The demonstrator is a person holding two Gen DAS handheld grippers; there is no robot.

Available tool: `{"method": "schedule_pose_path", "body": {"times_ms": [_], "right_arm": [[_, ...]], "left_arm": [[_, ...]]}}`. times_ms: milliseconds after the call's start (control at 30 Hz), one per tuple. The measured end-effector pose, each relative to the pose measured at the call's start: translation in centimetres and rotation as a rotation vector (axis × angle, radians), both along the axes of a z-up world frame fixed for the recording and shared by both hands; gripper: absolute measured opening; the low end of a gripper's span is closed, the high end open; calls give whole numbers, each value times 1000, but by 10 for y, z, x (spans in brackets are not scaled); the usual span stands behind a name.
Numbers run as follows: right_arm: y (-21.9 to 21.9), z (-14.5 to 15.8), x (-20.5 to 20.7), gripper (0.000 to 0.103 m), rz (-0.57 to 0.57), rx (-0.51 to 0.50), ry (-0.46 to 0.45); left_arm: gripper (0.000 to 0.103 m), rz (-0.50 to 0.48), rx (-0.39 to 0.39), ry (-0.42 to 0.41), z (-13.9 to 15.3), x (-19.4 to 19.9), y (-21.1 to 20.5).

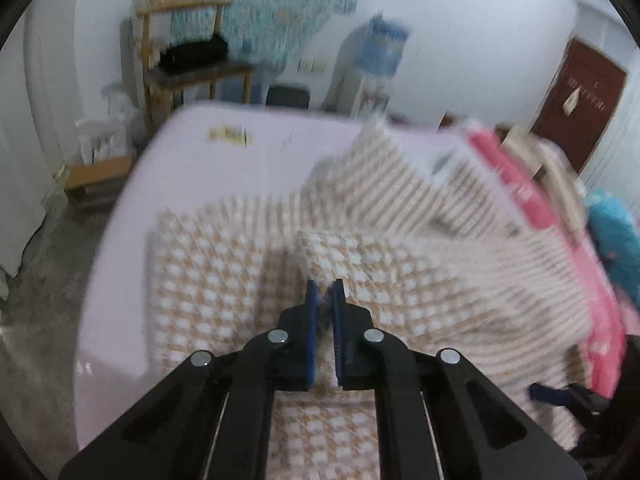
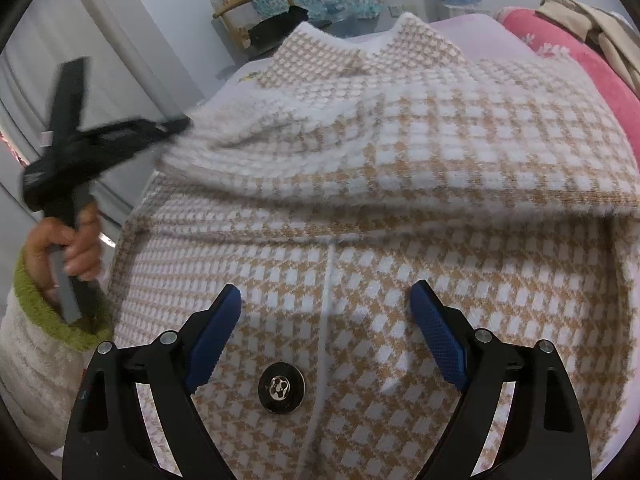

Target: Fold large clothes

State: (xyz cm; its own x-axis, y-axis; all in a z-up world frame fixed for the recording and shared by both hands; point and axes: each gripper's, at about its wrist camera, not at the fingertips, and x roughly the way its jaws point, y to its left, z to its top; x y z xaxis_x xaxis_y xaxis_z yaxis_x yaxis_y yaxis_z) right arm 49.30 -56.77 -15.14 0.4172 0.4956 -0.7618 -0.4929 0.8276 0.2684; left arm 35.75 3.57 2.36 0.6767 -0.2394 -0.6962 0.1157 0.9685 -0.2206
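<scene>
A tan-and-white houndstooth knit jacket (image 1: pixel 224 280) lies spread on the bed. In the left wrist view my left gripper (image 1: pixel 325 294) is shut on a folded edge of the jacket, and the cloth bunches between the blue pads. The right wrist view shows the same jacket (image 2: pixel 400 160) with one sleeve lifted across it. There the left gripper (image 2: pixel 178 124), held by a hand (image 2: pixel 76 248), pinches that sleeve's end. My right gripper (image 2: pixel 326 300) hovers open over the jacket's front, just above a metal snap button (image 2: pixel 281 387), with nothing between its pads.
The bed has a pale pink sheet (image 1: pixel 192 168). A pink blanket (image 1: pixel 520 196) and other clothes are piled along its right side. A wooden chair (image 1: pixel 180 40), a water dispenser (image 1: pixel 380 52) and a brown door (image 1: pixel 580 100) stand beyond the bed.
</scene>
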Motion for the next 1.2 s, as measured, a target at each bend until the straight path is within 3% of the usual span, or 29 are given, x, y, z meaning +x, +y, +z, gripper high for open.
{"method": "schedule_pose_path", "body": {"times_ms": [133,300,400,500,633,667,833,967,1067,1100,1133,1200], "right_arm": [[0,0,2,83,-8,1,4],[3,0,0,83,-6,-19,-4],[3,2,0,83,-12,-34,6],[2,2,0,83,-21,-43,11],[-3,4,0,83,-29,-43,22],[-5,6,-1,83,-30,-46,24],[-29,39,-11,83,-69,-45,-4],[-55,87,-5,83,-106,-12,-103],[-58,107,23,68,-140,-56,-184],[-57,105,40,58,-149,-63,-189],[-56,101,51,47,-158,-69,-182],[-53,78,84,35,-177,-90,-125]], "left_arm": [[7,77,82,-97,19,-25,19],[7,124,116,35,-29,-23,47],[7,134,120,-26,-20,-35,45],[7,131,180,-95,-8,-38,35],[9,113,212,55,-46,-16,34],[11,115,215,36,-46,-19,35],[11,128,174,-22,-22,-35,46],[11,105,119,-127,10,-47,46],[12,33,72,-113,15,-37,33],[12,21,61,-73,8,-28,27],[12,19,63,-45,1,-22,23],[12,35,98,30,-21,-9,18]]}}
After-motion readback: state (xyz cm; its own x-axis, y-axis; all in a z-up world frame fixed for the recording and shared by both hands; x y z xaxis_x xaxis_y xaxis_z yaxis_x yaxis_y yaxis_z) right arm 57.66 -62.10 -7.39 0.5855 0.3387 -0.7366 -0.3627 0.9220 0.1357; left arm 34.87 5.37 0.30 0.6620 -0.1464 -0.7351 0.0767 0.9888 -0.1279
